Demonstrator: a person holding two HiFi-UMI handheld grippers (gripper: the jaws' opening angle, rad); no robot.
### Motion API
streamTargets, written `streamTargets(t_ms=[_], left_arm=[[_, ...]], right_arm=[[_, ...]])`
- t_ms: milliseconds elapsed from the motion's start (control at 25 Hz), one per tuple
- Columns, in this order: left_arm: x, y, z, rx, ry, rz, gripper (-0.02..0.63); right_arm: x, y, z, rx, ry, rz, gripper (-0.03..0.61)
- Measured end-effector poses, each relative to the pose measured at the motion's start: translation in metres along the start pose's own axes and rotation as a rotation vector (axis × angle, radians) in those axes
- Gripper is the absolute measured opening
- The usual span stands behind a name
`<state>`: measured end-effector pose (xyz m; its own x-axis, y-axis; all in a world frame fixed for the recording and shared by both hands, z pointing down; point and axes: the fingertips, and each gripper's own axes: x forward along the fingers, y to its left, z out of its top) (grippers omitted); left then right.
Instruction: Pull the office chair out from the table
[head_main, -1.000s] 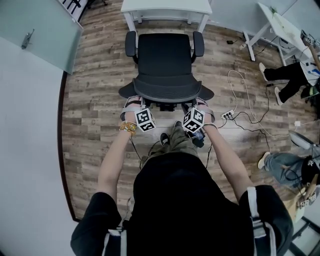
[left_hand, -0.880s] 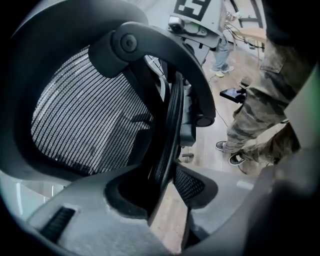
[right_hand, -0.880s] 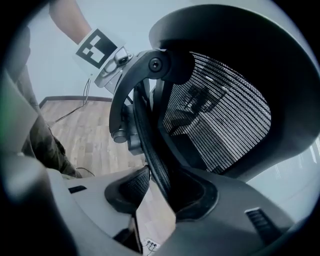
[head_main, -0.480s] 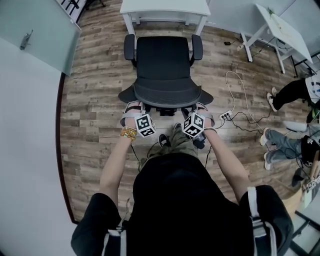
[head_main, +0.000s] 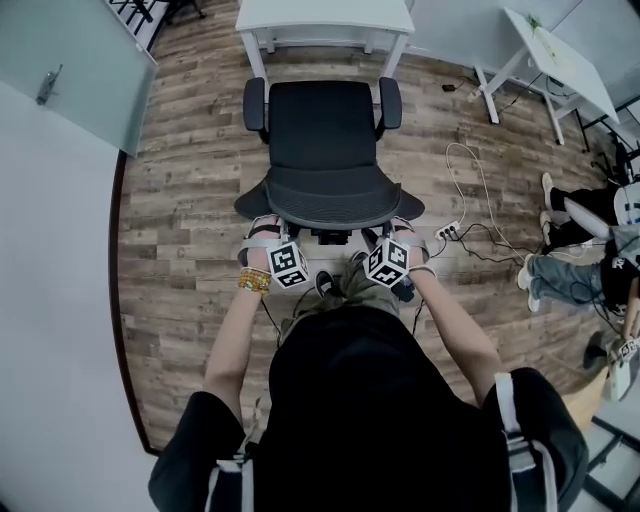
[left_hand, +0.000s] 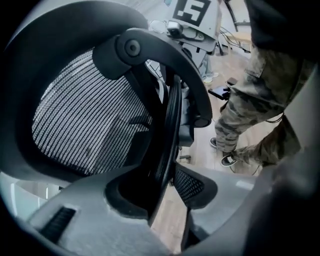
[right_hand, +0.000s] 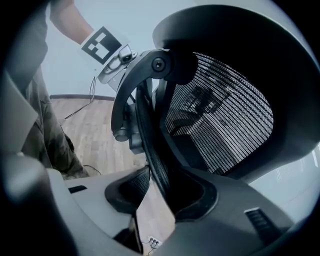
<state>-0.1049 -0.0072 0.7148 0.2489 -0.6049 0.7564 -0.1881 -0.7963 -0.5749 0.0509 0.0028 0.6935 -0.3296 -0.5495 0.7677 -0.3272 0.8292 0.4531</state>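
Note:
The black mesh office chair (head_main: 322, 125) stands on the wood floor in front of the white table (head_main: 325, 15), its seat facing the table and a strip of floor between them. My left gripper (head_main: 262, 228) is shut on the left edge of the backrest (head_main: 328, 192), and my right gripper (head_main: 402, 232) is shut on its right edge. In the left gripper view the backrest rim (left_hand: 169, 130) runs down between the jaws of the left gripper (left_hand: 167, 185). The right gripper view shows the same rim (right_hand: 150, 150) caught in the right gripper (right_hand: 150, 195).
A power strip (head_main: 447, 231) and cables (head_main: 480, 190) lie on the floor right of the chair. A second white table (head_main: 560, 55) stands at the back right, with other people's legs (head_main: 570, 270) nearby. A glass panel (head_main: 70, 70) and wall close the left side.
The chair has rolled back toward me, away from the table, with both grippers still clamped on the backrest. The people at the right have shifted.

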Motion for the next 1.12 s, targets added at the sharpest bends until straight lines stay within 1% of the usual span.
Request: streamTargets(t_ms=[80,200,360,480,600,640,720,800,960,1040,1080,1120], left_arm=[[-0.002,-0.004,-0.001,-0.015,0.006,-0.038,0.163],[-0.007,-0.006,0.002,-0.034,-0.007,-0.053,0.163],[-0.016,-0.009,0.009,-0.068,-0.047,-0.066,0.166],[-0.030,-0.009,0.015,-0.078,-0.074,-0.074,0.166],[-0.048,-0.010,0.028,-0.090,-0.129,-0.094,0.166],[-0.055,-0.010,0.033,-0.093,-0.147,-0.107,0.164],[-0.068,-0.012,0.044,-0.100,-0.187,-0.141,0.162],[-0.082,-0.015,0.058,-0.096,-0.235,-0.176,0.156],[-0.103,-0.017,0.082,-0.025,-0.294,-0.242,0.147],[-0.113,-0.018,0.086,-0.009,-0.309,-0.313,0.126],[-0.118,-0.019,0.087,-0.014,-0.315,-0.362,0.112],[-0.125,-0.020,0.088,-0.031,-0.321,-0.422,0.084]], right_arm=[[-0.003,0.003,0.000,-0.018,0.007,0.020,0.132],[-0.006,0.007,-0.001,-0.064,0.022,0.079,0.121],[-0.015,0.012,-0.003,-0.112,0.029,0.169,0.118],[-0.022,0.018,0.000,-0.155,0.021,0.214,0.126],[-0.033,0.020,0.008,-0.165,-0.007,0.249,0.126],[-0.038,0.021,0.013,-0.164,-0.020,0.271,0.116],[-0.050,0.027,0.023,-0.172,-0.051,0.329,0.101],[-0.063,0.036,0.031,-0.206,-0.084,0.387,0.097],[-0.094,0.052,0.047,-0.290,-0.135,0.520,0.076],[-0.113,0.055,0.061,-0.295,-0.172,0.604,0.071],[-0.123,0.056,0.068,-0.282,-0.196,0.651,0.067],[-0.134,0.056,0.076,-0.266,-0.220,0.700,0.061]])
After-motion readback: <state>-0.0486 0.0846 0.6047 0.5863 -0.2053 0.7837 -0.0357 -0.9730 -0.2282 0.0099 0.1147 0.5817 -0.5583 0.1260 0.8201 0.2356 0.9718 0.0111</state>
